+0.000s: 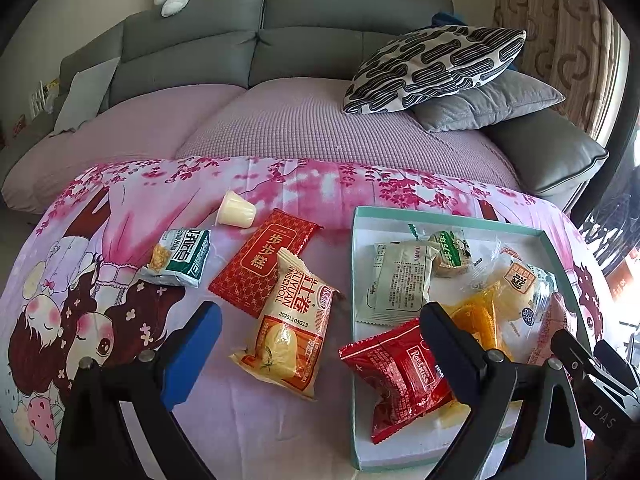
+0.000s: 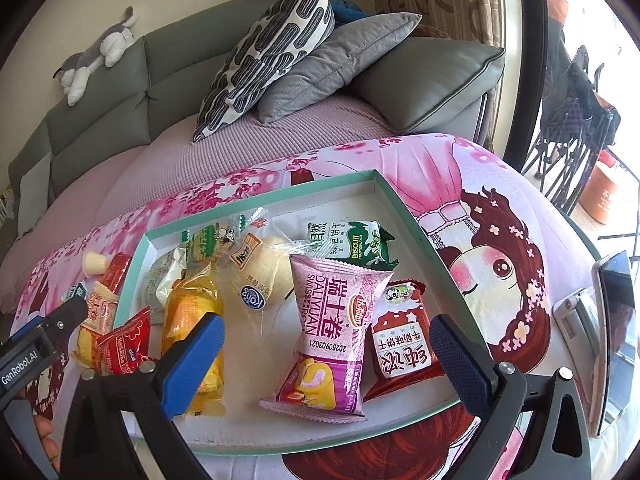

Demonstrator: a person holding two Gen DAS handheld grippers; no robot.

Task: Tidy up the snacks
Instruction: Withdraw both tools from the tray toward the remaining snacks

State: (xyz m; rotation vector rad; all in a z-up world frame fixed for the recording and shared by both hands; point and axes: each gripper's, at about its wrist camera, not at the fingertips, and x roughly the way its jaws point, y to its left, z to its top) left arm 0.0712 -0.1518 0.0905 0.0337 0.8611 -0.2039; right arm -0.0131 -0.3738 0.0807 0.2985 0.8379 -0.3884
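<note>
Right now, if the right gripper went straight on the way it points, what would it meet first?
Most likely the pink Swiss roll packet, lying in the tray between the open right gripper's fingers. Depth is unclear, so the red biscuit packet beside it could come first.

Teal-rimmed tray (image 2: 404, 216), pink Swiss-roll packet (image 2: 332, 332), pink cartoon-print cloth (image 1: 100, 280)

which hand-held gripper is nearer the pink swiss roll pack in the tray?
Right. The right hand-held gripper stands open with the pink swiss roll pack between its fingers, untouched. The left hand-held gripper sits beyond the tray's left rim, over the yellow swiss roll pack.
</note>
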